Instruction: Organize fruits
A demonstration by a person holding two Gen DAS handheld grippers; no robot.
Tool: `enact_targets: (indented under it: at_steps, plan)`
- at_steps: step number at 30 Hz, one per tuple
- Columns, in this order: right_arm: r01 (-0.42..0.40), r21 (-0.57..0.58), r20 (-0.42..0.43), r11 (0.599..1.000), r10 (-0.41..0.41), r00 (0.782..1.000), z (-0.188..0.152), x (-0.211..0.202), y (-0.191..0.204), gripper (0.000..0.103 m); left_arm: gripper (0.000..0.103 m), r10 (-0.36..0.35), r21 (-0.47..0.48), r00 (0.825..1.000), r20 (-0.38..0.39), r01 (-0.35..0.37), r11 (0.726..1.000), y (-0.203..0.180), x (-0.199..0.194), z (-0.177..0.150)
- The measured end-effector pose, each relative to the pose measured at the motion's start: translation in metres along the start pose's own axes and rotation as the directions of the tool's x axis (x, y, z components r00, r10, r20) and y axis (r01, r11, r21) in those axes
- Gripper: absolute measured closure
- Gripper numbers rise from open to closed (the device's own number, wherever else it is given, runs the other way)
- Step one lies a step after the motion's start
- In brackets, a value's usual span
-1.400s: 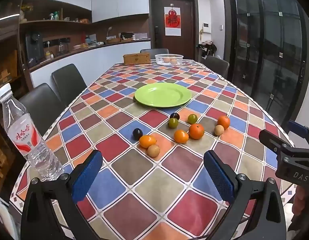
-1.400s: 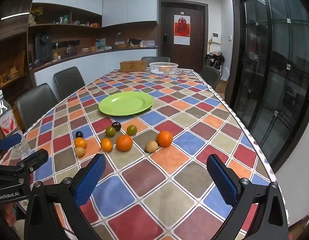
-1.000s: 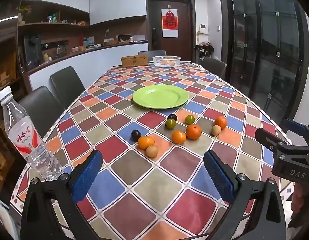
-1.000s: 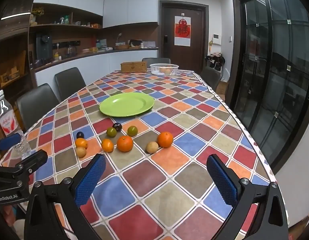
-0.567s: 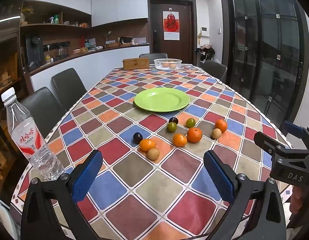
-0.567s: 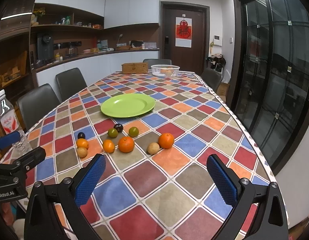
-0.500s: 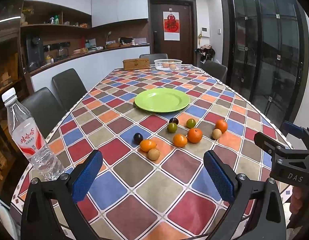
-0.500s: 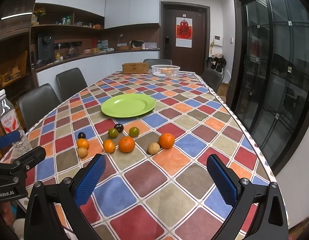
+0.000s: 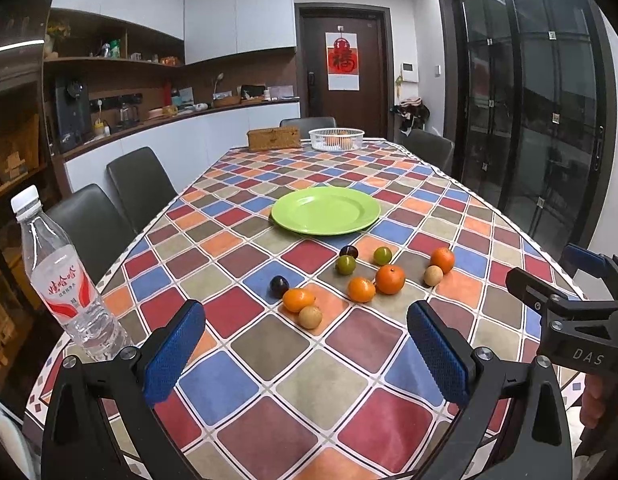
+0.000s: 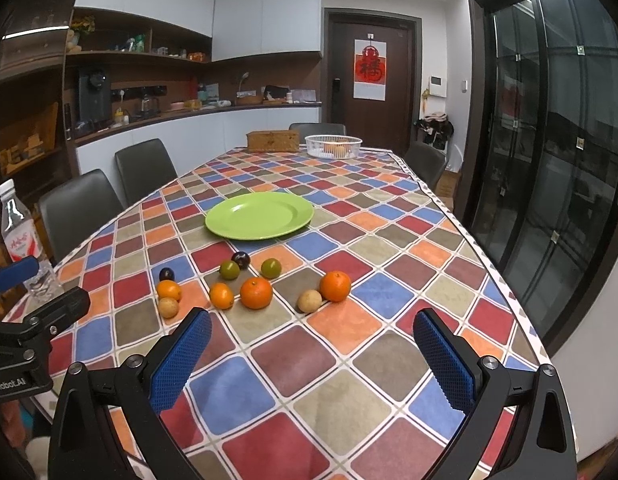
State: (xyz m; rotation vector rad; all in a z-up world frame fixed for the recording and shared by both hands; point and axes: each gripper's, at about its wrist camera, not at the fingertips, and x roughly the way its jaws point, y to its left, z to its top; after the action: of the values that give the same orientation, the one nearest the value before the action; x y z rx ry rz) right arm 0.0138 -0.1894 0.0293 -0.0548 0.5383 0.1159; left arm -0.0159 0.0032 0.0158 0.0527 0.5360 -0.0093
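We see a long table with a checkered tablecloth, dark chairs along its left edge. Our left gripper and right gripper both hover above the near end, jaws spread wide apart, nothing between them. A green plate sits bare mid-table. A water bottle stands at the near left corner. At the far end, a white basket beside a wicker box. Fruits lie loose on the cloth between plate and near edge: four oranges, largest one central, another rightmost touching a tan fruit; second tan fruit leftmost; two green fruits and two dark plums nearest the plate.
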Motion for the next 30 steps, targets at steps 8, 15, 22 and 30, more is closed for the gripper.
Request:
enact_targets:
  at_steps: [8,15,22,30]
  plan:
    - [-0.001,-0.001,0.000,1.000,0.001,1.000,0.0002,-0.0004,0.0002,0.001,0.000,0.008,0.005,1.000,0.013,-0.008,1.000,-0.0011,-0.0022,0.0012]
    - [0.000,-0.001,0.002,1.000,0.000,1.000,0.0006,-0.0008,0.0005,0.001,0.000,0.007,0.004,1.000,0.015,-0.007,1.000,-0.0006,-0.0028,0.0015]
    - [-0.001,-0.001,0.004,1.000,0.001,1.000,0.0009,-0.0012,0.0008,0.001,0.000,0.007,0.004,1.000,0.017,-0.007,1.000,-0.0006,-0.0033,0.0018]
    - [-0.001,-0.002,0.003,1.000,0.001,1.000,0.0005,-0.0012,0.0011,0.001,0.000,0.007,0.004,1.000,0.017,-0.007,1.000,-0.0005,-0.0033,0.0014]
